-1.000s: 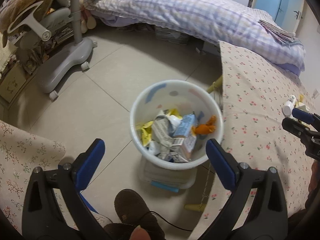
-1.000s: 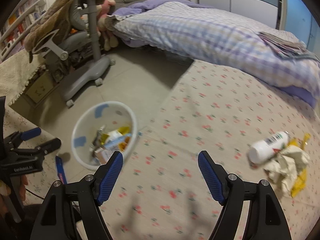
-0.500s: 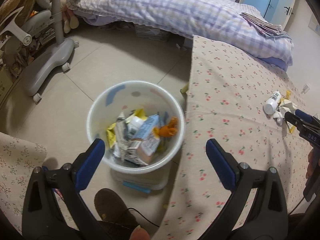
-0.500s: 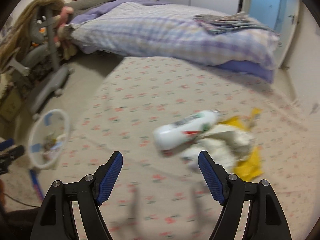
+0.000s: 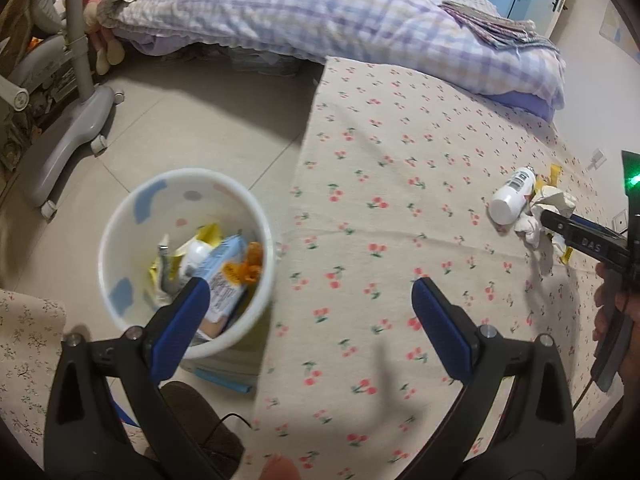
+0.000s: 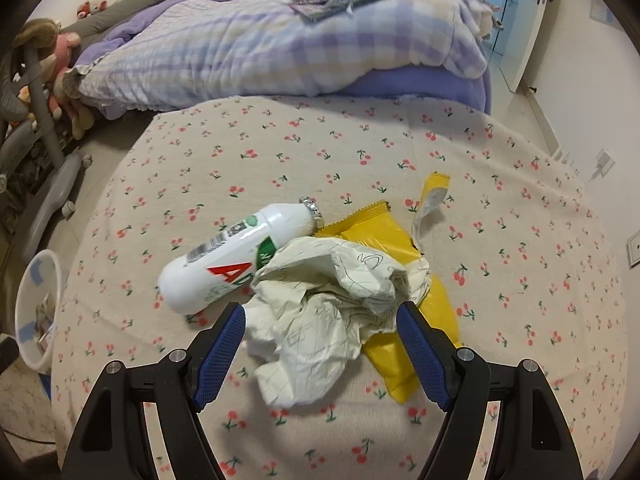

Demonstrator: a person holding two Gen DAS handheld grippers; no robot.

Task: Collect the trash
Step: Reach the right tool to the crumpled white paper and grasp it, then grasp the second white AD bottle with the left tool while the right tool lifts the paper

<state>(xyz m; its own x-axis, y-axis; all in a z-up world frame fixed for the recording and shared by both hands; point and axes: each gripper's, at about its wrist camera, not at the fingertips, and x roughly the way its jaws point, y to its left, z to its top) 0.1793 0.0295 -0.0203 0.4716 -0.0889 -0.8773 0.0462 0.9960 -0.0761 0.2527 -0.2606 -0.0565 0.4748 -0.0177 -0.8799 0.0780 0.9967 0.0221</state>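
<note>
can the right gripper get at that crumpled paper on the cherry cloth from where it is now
Probably yes. The right gripper is open and the crumpled paper lies right before its fingertips, nothing over it. The white bottle touches the paper's left side and the yellow wrapper lies under it, so either might get nudged.

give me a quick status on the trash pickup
Right gripper jaws open, either side of the crumpled paper, not gripping. Left gripper open, empty. White bottle and yellow wrapper touch the paper; bin part full.
</note>
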